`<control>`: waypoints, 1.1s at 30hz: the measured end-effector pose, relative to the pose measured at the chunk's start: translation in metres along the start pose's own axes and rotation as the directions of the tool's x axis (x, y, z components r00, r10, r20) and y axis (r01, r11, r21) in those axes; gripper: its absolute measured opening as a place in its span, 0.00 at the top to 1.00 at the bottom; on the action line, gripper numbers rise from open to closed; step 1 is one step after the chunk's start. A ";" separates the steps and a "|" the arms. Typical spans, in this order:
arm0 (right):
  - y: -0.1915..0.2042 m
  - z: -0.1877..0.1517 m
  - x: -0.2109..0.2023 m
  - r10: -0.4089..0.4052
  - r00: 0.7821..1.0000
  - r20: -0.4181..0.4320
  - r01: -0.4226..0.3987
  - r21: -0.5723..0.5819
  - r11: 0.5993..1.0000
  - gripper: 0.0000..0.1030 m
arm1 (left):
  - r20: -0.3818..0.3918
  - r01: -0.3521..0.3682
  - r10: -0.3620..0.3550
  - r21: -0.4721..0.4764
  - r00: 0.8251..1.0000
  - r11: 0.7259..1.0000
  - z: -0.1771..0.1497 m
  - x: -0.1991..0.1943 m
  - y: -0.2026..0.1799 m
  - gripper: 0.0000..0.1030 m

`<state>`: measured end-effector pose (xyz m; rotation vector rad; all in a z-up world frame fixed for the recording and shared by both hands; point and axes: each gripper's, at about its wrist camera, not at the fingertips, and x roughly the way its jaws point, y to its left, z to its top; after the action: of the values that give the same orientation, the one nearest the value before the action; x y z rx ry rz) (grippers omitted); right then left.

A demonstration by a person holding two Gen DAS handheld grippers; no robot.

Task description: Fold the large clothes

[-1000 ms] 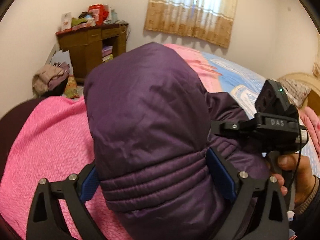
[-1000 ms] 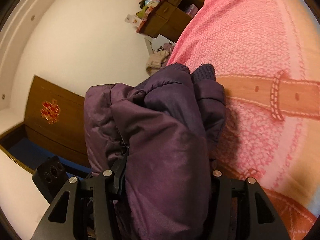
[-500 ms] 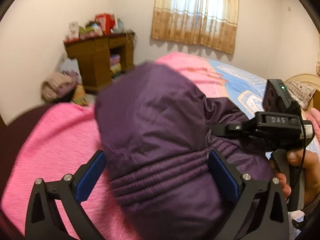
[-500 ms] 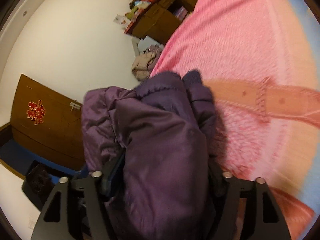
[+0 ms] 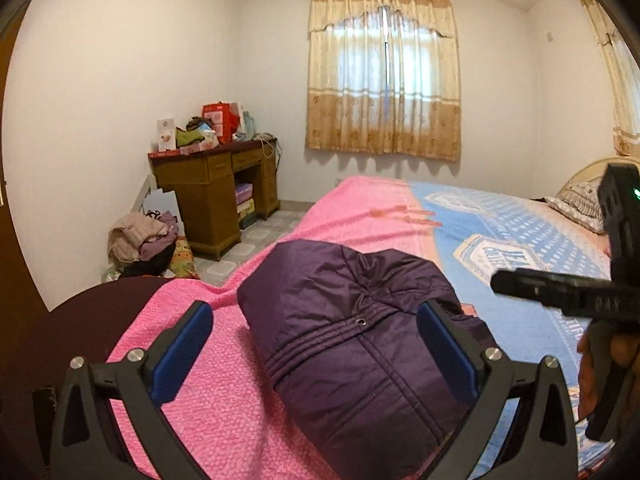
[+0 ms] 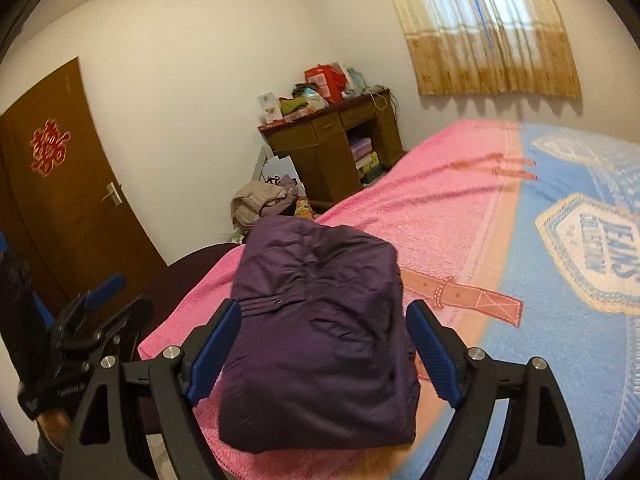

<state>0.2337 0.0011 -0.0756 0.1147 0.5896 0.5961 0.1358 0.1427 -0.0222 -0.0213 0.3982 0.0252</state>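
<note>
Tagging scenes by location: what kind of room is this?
A home bedroom, most likely: a bed with a pink and blue blanket, a cluttered wooden desk against the wall, and a curtained window.

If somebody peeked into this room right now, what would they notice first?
Probably the puffy purple jacket, folded into a bundle near the foot of the bed on the bright pink and blue blanket. The right gripper is opening with the bundle lying between its pads, untouched. Behind, there's a messy wooden desk in the corner and a curtained window.

Soft daylight through the curtained window (image 5: 383,76) (right view slightly motion-blurred), heavy fisheye bending, dark corners.
</note>
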 end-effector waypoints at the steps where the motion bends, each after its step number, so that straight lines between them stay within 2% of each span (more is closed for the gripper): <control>1: 0.004 -0.001 -0.004 -0.004 1.000 0.005 0.004 -0.012 1.000 0.18 | 0.005 0.005 -0.005 -0.003 1.000 1.000 0.001 -0.002 -0.002 0.00; 7: 0.023 -0.004 -0.024 0.001 0.999 0.032 0.001 -0.039 0.999 0.18 | 0.018 0.023 -0.023 -0.012 1.000 1.000 0.002 -0.006 -0.006 0.00; 20: 0.030 -0.009 -0.026 0.021 1.000 0.019 -0.020 -0.052 0.998 0.18 | 0.010 0.016 -0.016 -0.011 1.000 1.000 -0.002 -0.001 -0.003 0.00; 26: 0.035 -0.006 -0.033 0.020 0.999 0.044 -0.018 -0.063 0.998 0.17 | -0.008 0.011 -0.011 -0.006 1.000 1.000 -0.001 0.000 -0.001 0.00; 33: 0.040 -0.004 -0.042 0.030 0.996 0.079 -0.023 -0.078 0.997 0.17 | 0.016 -0.010 0.010 0.005 1.000 1.000 0.002 -0.007 -0.001 0.00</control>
<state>0.1835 0.0106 -0.0471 0.0736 0.4879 0.6363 0.1304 0.1419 -0.0181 -0.0142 0.3821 0.0344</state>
